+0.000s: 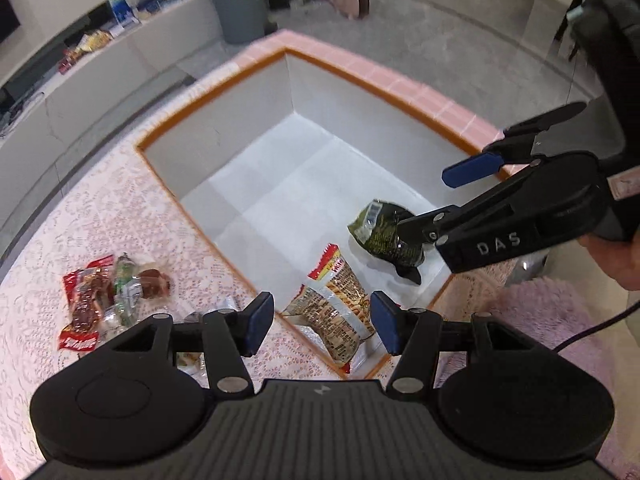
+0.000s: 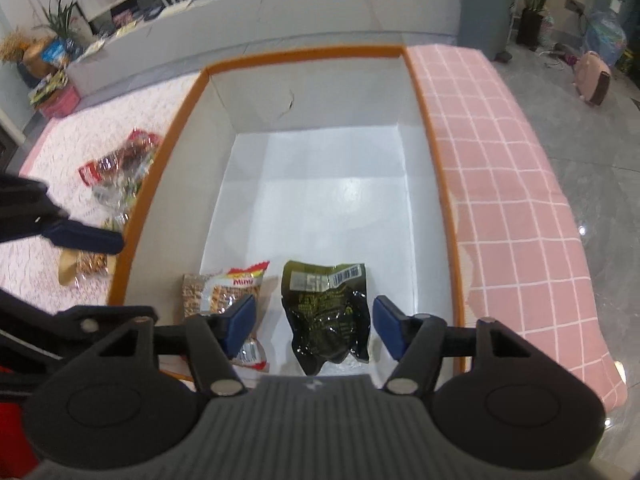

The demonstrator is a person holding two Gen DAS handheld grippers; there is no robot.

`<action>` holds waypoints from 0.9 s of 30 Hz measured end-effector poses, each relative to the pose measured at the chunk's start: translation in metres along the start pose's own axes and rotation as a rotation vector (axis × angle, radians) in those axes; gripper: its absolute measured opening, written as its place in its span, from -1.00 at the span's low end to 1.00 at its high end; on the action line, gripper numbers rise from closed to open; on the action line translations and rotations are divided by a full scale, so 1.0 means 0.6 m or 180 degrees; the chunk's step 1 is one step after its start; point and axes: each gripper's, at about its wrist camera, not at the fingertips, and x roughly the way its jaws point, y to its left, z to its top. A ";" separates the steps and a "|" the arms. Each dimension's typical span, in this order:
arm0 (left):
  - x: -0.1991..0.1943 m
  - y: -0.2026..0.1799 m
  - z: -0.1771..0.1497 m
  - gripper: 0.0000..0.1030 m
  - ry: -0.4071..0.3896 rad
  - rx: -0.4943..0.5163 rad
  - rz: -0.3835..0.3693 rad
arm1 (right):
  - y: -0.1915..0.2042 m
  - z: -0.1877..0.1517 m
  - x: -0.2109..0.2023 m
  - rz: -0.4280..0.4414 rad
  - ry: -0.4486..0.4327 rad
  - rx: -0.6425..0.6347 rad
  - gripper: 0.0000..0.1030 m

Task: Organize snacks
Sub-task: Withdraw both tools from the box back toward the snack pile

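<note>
Holding both: I keep the left gripper (image 1: 316, 322) and right gripper (image 2: 310, 326) spread, nothing pinched.
Packets: the dark green packet (image 2: 326, 312) and noodle packet (image 2: 224, 292) lie in the box (image 2: 132, 216), lower frame.
Remaining: snack pile (image 1: 108, 300), left on the cloth.
Handling: light, crinkly, likely slippery; I'd pinch a sealed edge.

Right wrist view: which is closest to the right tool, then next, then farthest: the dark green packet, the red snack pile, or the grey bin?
1. dark green packet: in the box, right between the right tool fingers.
2. red snack pile: on the lace cloth, left of the box.
3. grey bin: on the floor, far back right.
</note>
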 end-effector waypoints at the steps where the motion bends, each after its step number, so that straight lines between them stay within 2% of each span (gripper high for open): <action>1: -0.012 0.004 -0.007 0.27 -0.0083 -0.0031 -0.0005 | 0.002 -0.002 -0.006 0.0004 -0.0040 0.0026 0.31; 8: -0.070 0.058 -0.059 0.27 -0.0623 -0.0521 -0.0134 | 0.035 -0.019 -0.057 0.0008 -0.0469 0.0278 0.34; 12: -0.087 0.083 -0.096 0.39 -0.0861 -0.0756 0.0079 | 0.073 -0.036 -0.062 0.0057 -0.0588 0.0359 0.40; 16: -0.105 0.100 -0.132 0.39 -0.1069 -0.0945 0.0205 | 0.116 -0.055 -0.061 0.0062 -0.0685 0.0363 0.48; 20: -0.118 0.113 -0.174 0.51 -0.1348 -0.1186 0.0483 | 0.170 -0.073 -0.061 0.0158 -0.0782 0.0332 0.51; 23: -0.126 0.134 -0.207 0.51 -0.1601 -0.1506 0.0575 | 0.208 -0.082 -0.058 0.0165 -0.0873 0.0280 0.66; 27: -0.127 0.165 -0.238 0.48 -0.1628 -0.1773 0.0789 | 0.255 -0.092 -0.041 0.0207 -0.0864 0.0178 0.69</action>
